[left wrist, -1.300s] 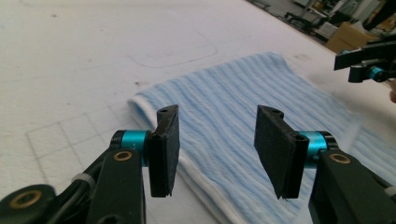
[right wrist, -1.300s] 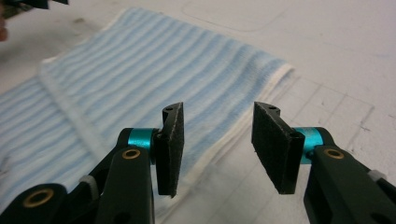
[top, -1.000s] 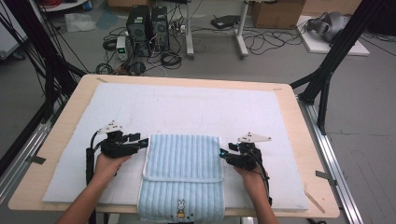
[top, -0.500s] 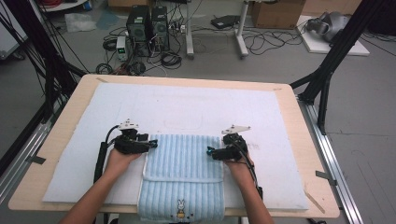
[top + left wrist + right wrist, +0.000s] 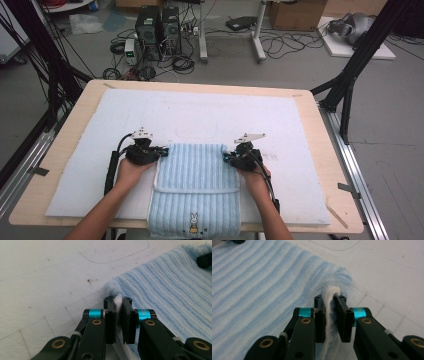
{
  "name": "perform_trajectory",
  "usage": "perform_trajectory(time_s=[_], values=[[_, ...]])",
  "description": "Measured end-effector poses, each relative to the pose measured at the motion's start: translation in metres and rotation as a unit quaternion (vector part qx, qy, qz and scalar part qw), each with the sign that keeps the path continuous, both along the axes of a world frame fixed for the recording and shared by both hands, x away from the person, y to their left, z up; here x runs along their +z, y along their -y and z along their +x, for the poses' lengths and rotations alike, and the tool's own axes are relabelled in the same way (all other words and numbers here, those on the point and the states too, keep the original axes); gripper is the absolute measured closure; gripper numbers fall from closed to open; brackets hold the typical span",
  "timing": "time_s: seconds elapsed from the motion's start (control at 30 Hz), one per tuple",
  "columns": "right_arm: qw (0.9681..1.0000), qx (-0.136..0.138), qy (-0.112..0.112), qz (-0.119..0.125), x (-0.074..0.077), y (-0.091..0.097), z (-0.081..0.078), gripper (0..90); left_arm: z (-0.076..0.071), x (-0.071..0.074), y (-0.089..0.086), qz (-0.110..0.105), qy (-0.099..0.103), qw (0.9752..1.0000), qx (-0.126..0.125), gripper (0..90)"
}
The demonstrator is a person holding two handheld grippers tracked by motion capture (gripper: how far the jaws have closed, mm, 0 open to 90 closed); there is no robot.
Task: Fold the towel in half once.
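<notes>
A light blue ribbed towel lies folded on the white mat, and its near end with a small rabbit emblem hangs over the table's front edge. My left gripper is at the towel's far left corner. In the left gripper view its jaws have just been closing and pinch the white hem of the towel. My right gripper is at the far right corner. Its jaws have also just been closing and squeeze the hem of the towel.
A white foam mat covers most of the wooden table. Black frame posts stand at both sides. Computer towers and cables sit on the floor beyond the table's far edge.
Both hands have slid inward to the towel's far corners, and both grippers have closed on its hem. The towel itself has not shifted.
</notes>
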State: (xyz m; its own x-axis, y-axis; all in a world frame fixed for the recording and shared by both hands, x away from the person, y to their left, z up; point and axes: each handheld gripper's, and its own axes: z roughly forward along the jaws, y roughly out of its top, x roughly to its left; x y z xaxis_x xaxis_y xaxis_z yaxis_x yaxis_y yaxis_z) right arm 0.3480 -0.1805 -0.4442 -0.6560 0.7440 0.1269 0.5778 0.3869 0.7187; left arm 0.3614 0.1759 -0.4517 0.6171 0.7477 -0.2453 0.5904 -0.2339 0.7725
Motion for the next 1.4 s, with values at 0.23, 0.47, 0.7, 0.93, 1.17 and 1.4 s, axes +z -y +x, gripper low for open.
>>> perform_trajectory(time_s=[0.23, 0.47, 0.7, 0.93, 1.17, 1.4], values=[[0.9998, -0.016, 0.012, 0.007, 0.0, 0.005, 0.012, 82.8, 0.019, 0.004, 0.001, -0.017, -0.002, 0.9997, 0.02, 83.5], [0.9985, -0.043, 0.032, 0.013, 0.001, 0.006, 0.037, 82.8, 0.048, 0.009, 0.005, -0.021, 0.004, 0.9992, 0.033, 83.4], [0.9967, -0.059, 0.056, 0.003, 0.005, 0.002, 0.062, 82.8, 0.075, 0.008, 0.007, -0.023, 0.01, 0.9983, 0.052, 83.0], [0.9938, -0.08, 0.077, -0.002, 0.004, 0.003, 0.081, 82.7, 0.097, 0.017, 0.012, -0.024, 0.033, 0.998, 0.049, 83.0], [0.9896, -0.104, 0.1, -0.001, 0.011, 0.006, 0.098, 82.7, 0.113, 0.026, 0.019, -0.02, 0.057, 0.997, 0.048, 83.0], [0.9888, -0.115, 0.095, -0.011, 0.012, 0.002, 0.112, 81.6, 0.118, 0.019, 0.018, -0.002, 0.053, 0.9961, 0.07, 76.6]])
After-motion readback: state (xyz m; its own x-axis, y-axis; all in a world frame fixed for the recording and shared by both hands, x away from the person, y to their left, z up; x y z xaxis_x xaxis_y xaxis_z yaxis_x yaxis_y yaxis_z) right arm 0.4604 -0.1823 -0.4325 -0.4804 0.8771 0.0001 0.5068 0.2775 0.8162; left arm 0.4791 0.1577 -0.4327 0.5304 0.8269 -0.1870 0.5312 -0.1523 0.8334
